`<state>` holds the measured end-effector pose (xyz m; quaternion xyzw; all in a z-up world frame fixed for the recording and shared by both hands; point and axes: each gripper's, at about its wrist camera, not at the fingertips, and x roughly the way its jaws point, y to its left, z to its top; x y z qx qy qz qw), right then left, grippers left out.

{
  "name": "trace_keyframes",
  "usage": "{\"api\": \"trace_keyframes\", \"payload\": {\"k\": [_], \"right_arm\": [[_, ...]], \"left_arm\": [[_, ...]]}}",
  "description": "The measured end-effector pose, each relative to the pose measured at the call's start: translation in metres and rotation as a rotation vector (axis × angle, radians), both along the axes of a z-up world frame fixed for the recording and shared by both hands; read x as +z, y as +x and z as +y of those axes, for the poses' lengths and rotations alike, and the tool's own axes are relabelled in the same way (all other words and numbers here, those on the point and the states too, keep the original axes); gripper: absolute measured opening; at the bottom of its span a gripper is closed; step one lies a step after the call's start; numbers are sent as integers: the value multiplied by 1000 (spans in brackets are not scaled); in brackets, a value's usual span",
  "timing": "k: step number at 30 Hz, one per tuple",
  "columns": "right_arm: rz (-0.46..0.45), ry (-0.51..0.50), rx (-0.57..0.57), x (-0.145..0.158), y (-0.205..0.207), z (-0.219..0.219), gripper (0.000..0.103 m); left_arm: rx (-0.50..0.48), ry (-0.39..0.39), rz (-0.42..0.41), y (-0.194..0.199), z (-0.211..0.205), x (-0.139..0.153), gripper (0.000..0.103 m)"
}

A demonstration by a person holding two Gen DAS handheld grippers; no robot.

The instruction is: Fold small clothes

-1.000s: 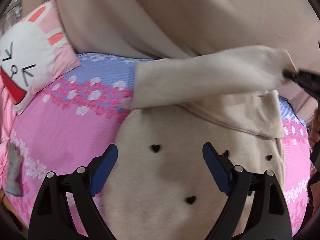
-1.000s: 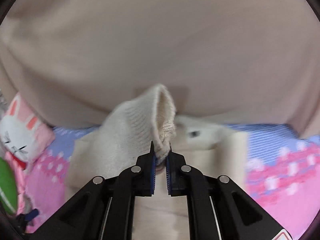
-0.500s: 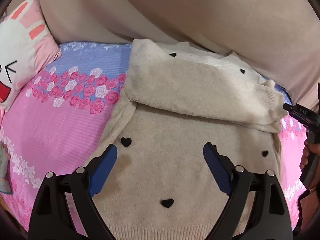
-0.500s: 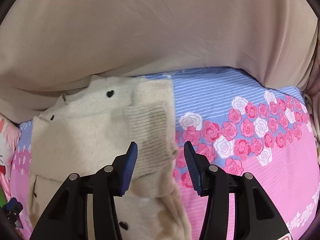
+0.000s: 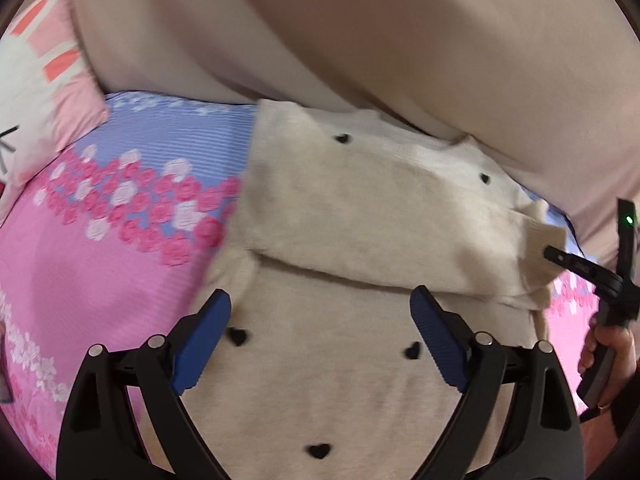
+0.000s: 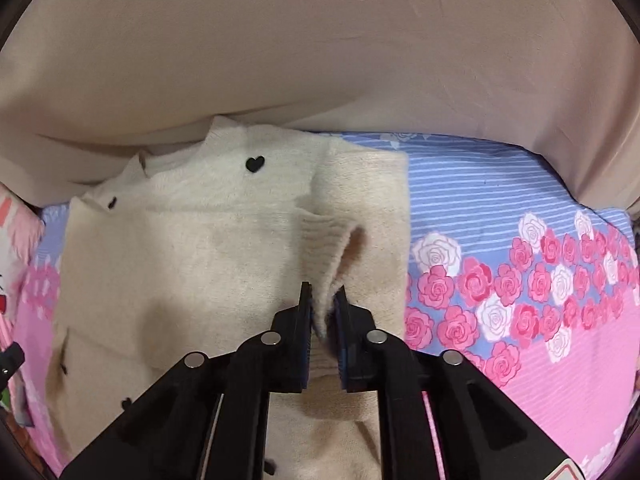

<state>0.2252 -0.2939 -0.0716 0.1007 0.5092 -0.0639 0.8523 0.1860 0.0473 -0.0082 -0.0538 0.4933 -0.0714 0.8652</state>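
Observation:
A cream knit sweater (image 5: pixel 340 208) with small black hearts lies flat on the flowered bedsheet (image 5: pixel 100 260). One sleeve is folded across its chest. My left gripper (image 5: pixel 320 300) hovers open over the sweater's body with nothing between its blue pads. In the right wrist view the sweater (image 6: pixel 200 248) fills the left half. My right gripper (image 6: pixel 323 292) has its jaws closing, and its pads pinch the ribbed sleeve cuff (image 6: pixel 324 240), which bunches up between them. The left wrist view shows the right gripper (image 5: pixel 550 254) at the cuff (image 5: pixel 540 240) on the sweater's right edge.
A beige cloth (image 5: pixel 400 40) drapes behind the sweater along the bed's far side. A pink bunny pillow (image 5: pixel 28 100) lies at the far left. A person's hand (image 5: pixel 608 344) holds the right gripper at the right edge. Bare bedsheet (image 6: pixel 520 280) stretches right of the sweater.
The right gripper lowered the sleeve across the sweater's chest, let it go with open jaws, and has closed on the cuff again. The left gripper drifted a little over the sweater, still open.

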Motion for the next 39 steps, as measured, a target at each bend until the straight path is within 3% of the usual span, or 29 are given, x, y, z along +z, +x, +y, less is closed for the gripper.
{"api": "trace_keyframes", "payload": {"k": [2, 3, 5, 8, 13, 16, 18, 19, 20, 21, 22, 24, 28, 30, 31, 34, 39], "right_arm": [[14, 4, -24, -8, -2, -8, 15], [20, 10, -37, -11, -4, -13, 10], [11, 73, -46, -9, -8, -21, 9], [-44, 164, -9, 15, -12, -20, 9], [-43, 281, 106, 48, -6, -8, 9], [-32, 356, 152, 64, -1, -5, 9], [-11, 407, 152, 64, 4, -7, 11], [-8, 425, 146, 63, 7, -10, 11], [-6, 442, 150, 61, 9, -13, 13], [-9, 454, 153, 60, 8, -16, 14], [-12, 454, 151, 59, 6, -18, 15], [-36, 457, 132, 59, 1, -25, 21], [-106, 313, 52, 67, -33, -39, 39], [-85, 109, 62, 61, -47, -25, 39], [-61, 24, 111, 51, -50, -9, 39], [12, -107, 288, 15, -42, 55, 39], [-8, -173, 529, -21, -15, 160, 59]], "left_arm": [[-47, 5, 2, 0, -20, -1, 89], [-71, 6, -2, -1, -29, 0, 89], [-124, 26, -16, -3, -52, 0, 89], [-257, 41, -57, -3, -99, 4, 92], [-426, 38, -156, 5, -184, 2, 96], [-478, 59, -148, 12, -223, -18, 96], [-465, 27, -150, 17, -233, -27, 95], [-463, 8, -156, 22, -236, -30, 81], [-472, -8, -141, 29, -238, -33, 55], [-490, -57, -93, 37, -237, -38, 45], [-492, -106, -49, 46, -234, -42, 27], [-430, -121, -19, 63, -222, -47, 9], [-287, -202, -61, 87, -166, -17, 9], [-237, -229, -98, 93, -137, 6, 9], [-207, -236, -123, 93, -120, 21, 9], [-148, -252, -173, 94, -82, 54, 9], [-94, -249, -217, 92, -46, 89, 9]]}}
